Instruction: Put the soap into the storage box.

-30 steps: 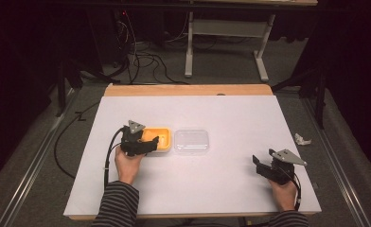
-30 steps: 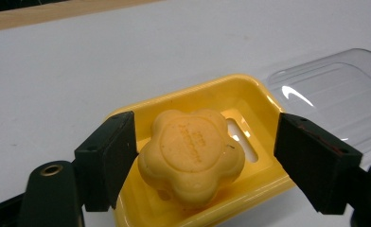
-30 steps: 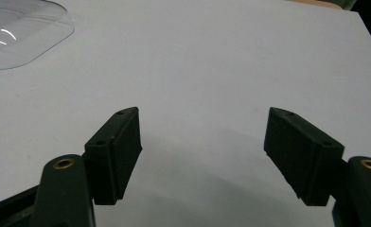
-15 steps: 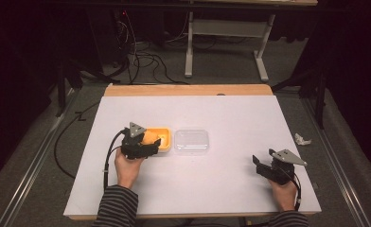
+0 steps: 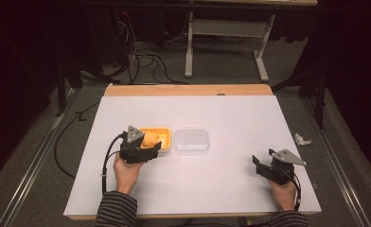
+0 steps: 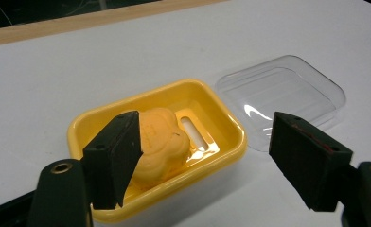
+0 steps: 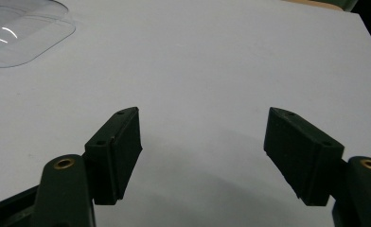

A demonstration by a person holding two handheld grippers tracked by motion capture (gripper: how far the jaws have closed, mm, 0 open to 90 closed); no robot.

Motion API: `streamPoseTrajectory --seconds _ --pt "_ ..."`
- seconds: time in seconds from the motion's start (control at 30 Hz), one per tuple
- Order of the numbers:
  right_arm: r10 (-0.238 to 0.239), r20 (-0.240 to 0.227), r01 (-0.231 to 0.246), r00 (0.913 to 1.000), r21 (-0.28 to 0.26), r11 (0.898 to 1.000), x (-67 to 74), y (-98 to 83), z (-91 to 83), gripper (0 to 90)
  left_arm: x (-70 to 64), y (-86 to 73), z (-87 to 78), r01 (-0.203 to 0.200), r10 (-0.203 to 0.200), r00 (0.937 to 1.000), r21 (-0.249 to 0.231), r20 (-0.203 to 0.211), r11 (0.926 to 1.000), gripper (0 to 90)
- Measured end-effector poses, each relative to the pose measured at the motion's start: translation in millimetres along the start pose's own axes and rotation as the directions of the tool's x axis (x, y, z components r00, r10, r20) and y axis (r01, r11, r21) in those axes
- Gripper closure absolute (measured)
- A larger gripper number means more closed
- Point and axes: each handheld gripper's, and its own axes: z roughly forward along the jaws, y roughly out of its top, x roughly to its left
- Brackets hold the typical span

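Soap lay in the yellow dish, which stood left of the table's middle, nearer the front edge than the back. A clear lid lay flat on the table just beside the dish, on its right, the two edges close enough that touching could not be ruled out.

The left tongs hovered at the dish's near side, jaws wide apart and gripping nothing; one jaw stood in front of the soap, the other over bare table before the lid. The right tongs were spread just as wide and empty, resting near the front right corner, well apart from dish and lid.

Judged from this, the step in hand seemed to be either the soap's placing just finished or its pickup about to begin. If the lid was to go on next, the move would call for a grip on its thin rim, a lift and a square lowering over the dish while the dish was kept from sliding.

The left gripper view showed the soap's lobed shape and a slot in the dish floor, both lost in the high view. The high view alone gave both hands and a crumpled scrap off the table's right edge.
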Motion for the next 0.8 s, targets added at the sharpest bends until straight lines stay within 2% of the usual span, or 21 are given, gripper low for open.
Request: streamPoseTrajectory --seconds 0.8 --pt "0.003 0.002 -0.003 1.0000 0.000 1.000 -0.1 0.0 -0.1 28.7 -4.9 -12.5 -16.0 0.019 -0.019 0.9997 -0.032 0.013 0.9993 26.3"
